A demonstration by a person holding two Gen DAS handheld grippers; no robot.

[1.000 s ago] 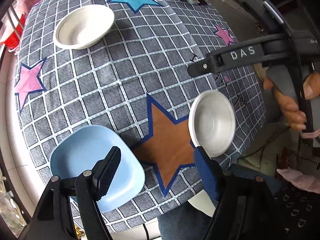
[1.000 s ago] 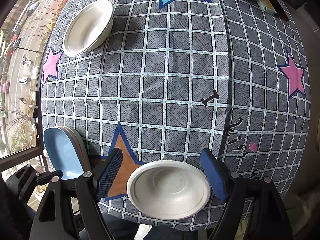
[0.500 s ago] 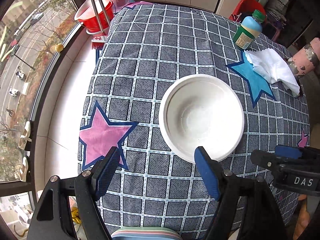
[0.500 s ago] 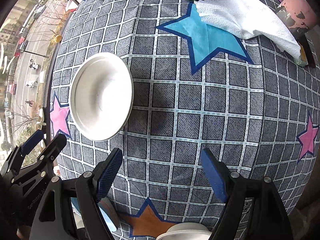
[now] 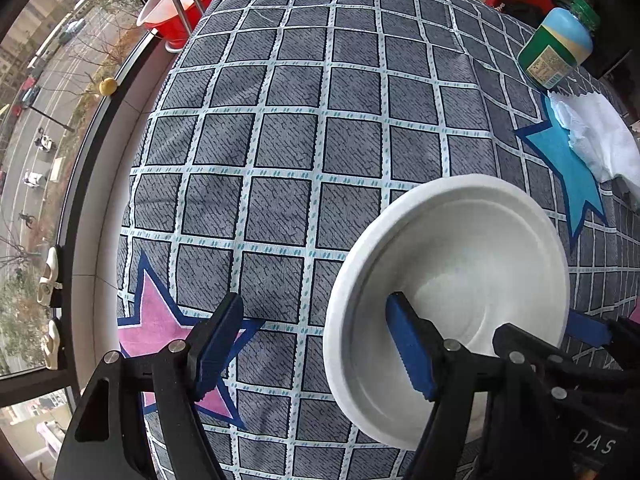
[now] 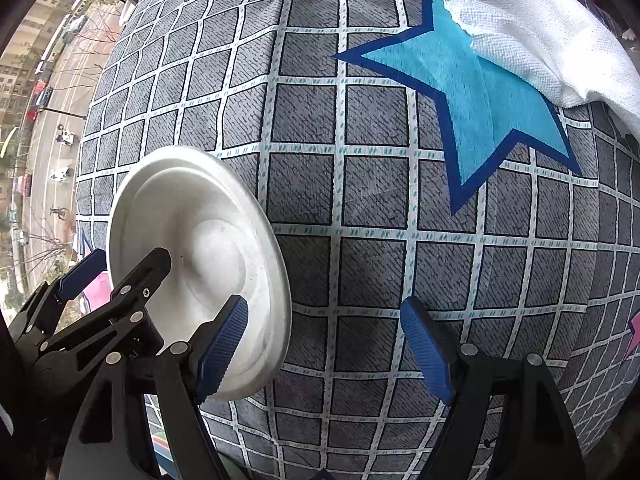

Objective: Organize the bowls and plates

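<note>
bowl [image 5: 472, 264]: white, on the checked tablecloth [image 5: 280, 140] beside the blue star [image 6: 480, 92].
left gripper [image 5: 316, 348]: I see its jaws closing, straddling the bowl's near rim, one finger inside, one outside; pads not pressing yet.
right gripper [image 6: 324, 340]: fingers wide, nothing between them, over bare cloth just right of the bowl.
back edge: green bottle [image 5: 556, 52], white towel [image 6: 540, 40].

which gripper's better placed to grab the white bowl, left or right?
Left. Its closing jaws straddle the white bowl's rim, one finger inside, the other outside. The right gripper stands open over bare tablecloth beside the bowl.
</note>
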